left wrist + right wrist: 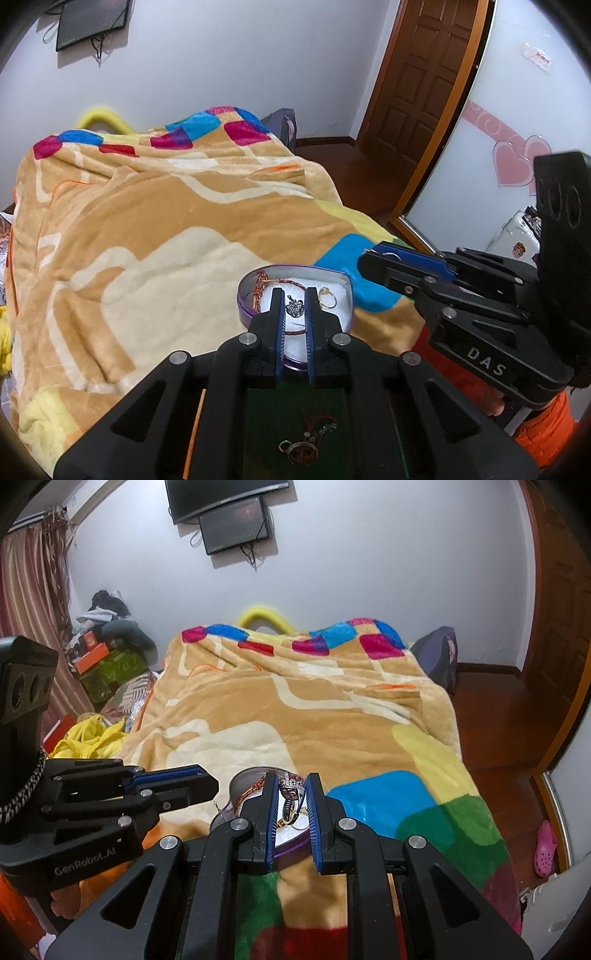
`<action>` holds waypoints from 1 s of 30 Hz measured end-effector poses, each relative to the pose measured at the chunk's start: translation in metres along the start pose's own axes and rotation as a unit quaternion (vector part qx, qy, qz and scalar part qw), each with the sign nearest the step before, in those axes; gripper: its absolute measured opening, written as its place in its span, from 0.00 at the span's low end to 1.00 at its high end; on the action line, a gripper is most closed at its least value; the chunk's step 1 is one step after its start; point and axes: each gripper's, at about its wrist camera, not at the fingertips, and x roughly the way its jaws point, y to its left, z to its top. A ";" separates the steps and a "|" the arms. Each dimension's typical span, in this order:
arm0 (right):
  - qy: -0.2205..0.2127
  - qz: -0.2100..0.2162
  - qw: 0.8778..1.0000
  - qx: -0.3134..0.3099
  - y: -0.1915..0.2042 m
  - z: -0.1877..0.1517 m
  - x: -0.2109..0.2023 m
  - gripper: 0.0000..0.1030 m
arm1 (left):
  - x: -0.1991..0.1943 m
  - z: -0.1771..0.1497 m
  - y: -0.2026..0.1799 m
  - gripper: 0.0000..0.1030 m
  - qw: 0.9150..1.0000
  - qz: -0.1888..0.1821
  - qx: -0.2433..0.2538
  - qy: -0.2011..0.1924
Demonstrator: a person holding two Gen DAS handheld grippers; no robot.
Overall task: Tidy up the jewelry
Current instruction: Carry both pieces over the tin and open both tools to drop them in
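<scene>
A purple-rimmed jewelry box point(242, 295) with a white lining lies on the blanket. In it are a red cord bracelet point(258, 286), a silver pendant point(294, 308) and a gold ring point(328, 297). My left gripper point(294, 295) hovers over the box, its jaws a little apart around the pendant without touching it. My right gripper point(292, 781) is shut on a stone-set ring point(290, 794) and holds it over the box point(236, 781). It appears in the left wrist view point(373, 254) at the box's right edge. The left gripper's fingertips point(207, 782) show at the left in the right wrist view.
The box rests near the foot of a bed covered by a tan patchwork blanket point(147, 229). A wooden door point(424, 92) and a wardrobe with pink hearts point(517, 166) stand to the right. Clothes and boxes point(103, 650) are piled left of the bed.
</scene>
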 end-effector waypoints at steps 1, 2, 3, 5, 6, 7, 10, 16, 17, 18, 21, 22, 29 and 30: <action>0.004 0.002 1.000 0.001 -0.001 0.001 0.003 0.13 | 0.003 -0.001 0.001 0.08 1.000 -0.002 -0.001 0.002; 0.008 0.004 1.000 0.001 -0.002 0.001 0.006 0.13 | 0.005 -0.001 0.001 0.08 1.000 -0.004 -0.001 0.005; 0.012 0.006 1.000 0.002 -0.003 0.002 0.009 0.13 | 0.008 -0.002 0.002 0.08 1.000 -0.005 -0.001 0.007; 0.020 0.011 1.000 0.004 -0.006 0.004 0.014 0.13 | 0.012 -0.003 0.002 0.08 1.000 -0.008 -0.001 0.011; 0.023 0.012 1.000 0.005 -0.007 0.004 0.017 0.13 | 0.014 -0.003 0.002 0.08 1.000 -0.011 0.000 0.013; 0.026 0.014 1.000 0.005 -0.008 0.004 0.018 0.13 | 0.016 -0.004 0.002 0.08 1.000 -0.012 0.000 0.015; 0.038 0.021 0.999 0.008 -0.009 0.004 0.025 0.13 | 0.021 -0.006 0.002 0.08 1.000 -0.013 0.003 0.020; 0.058 0.033 0.998 0.017 -0.011 0.004 0.035 0.13 | 0.024 -0.009 0.003 0.08 1.000 -0.013 0.001 0.025; 0.060 0.034 0.997 0.016 -0.011 0.004 0.036 0.13 | 0.023 -0.009 0.004 0.08 1.000 -0.014 -0.001 0.024; 0.061 0.035 0.997 0.014 -0.010 0.004 0.036 0.13 | 0.023 -0.009 0.005 0.08 1.000 -0.016 -0.004 0.024; 0.066 0.037 0.997 0.009 -0.008 0.003 0.037 0.13 | 0.021 -0.008 0.007 0.08 1.000 -0.017 -0.009 0.022; 0.068 0.038 0.997 0.010 -0.008 0.003 0.038 0.13 | 0.021 -0.008 0.008 0.08 1.000 -0.016 -0.010 0.022; 0.081 0.050 0.995 0.017 -0.008 0.004 0.034 0.14 | 0.008 -0.009 0.008 0.08 1.000 -0.006 -0.006 0.016; 0.079 0.047 0.996 0.015 -0.007 0.004 0.031 0.15 | 0.005 -0.009 0.008 0.08 1.000 -0.003 -0.005 0.015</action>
